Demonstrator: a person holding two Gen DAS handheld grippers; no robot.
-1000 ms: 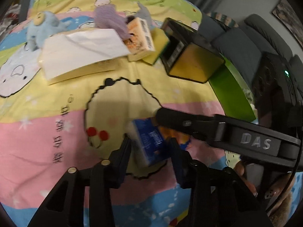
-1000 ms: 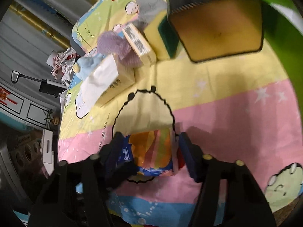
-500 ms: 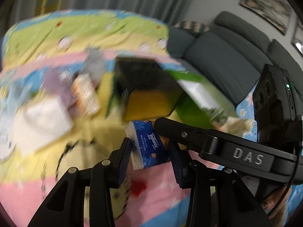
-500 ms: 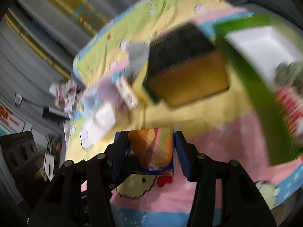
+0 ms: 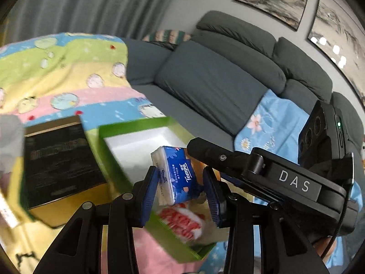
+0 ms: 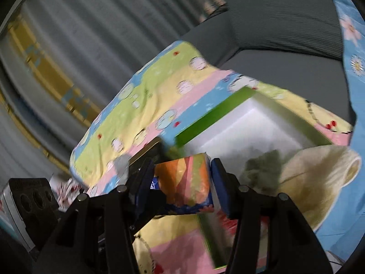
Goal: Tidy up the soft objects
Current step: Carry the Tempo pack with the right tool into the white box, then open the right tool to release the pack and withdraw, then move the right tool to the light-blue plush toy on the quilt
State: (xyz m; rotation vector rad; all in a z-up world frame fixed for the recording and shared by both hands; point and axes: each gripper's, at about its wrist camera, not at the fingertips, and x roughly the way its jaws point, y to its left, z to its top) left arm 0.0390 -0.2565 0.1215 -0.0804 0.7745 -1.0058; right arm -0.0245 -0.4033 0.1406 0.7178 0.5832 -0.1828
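Both grippers hold one blue Tempo tissue pack [image 5: 180, 175] in the air above the green box with a white lining [image 5: 136, 146]. My left gripper [image 5: 182, 187] is shut on its blue end. My right gripper [image 6: 182, 182] is shut on its orange and green end [image 6: 184, 180]; its arm crosses the left wrist view [image 5: 262, 173]. In the box lie a red and white pack [image 5: 182, 221], a cream plush [image 6: 319, 178] and a dark fuzzy item [image 6: 262, 171].
A black and yellow box [image 5: 59, 159] stands left of the green box [image 6: 214, 114] on the colourful cartoon blanket [image 5: 57, 73]. A grey sofa [image 5: 216, 75] with a blue floral cloth [image 5: 273, 123] lies behind. Curtains [image 6: 68, 45] hang at the back.
Both grippers have lifted the tissue pack off the blanket and carried it to the right, from the blanket's middle to above the green box. The views have swung toward the sofa.
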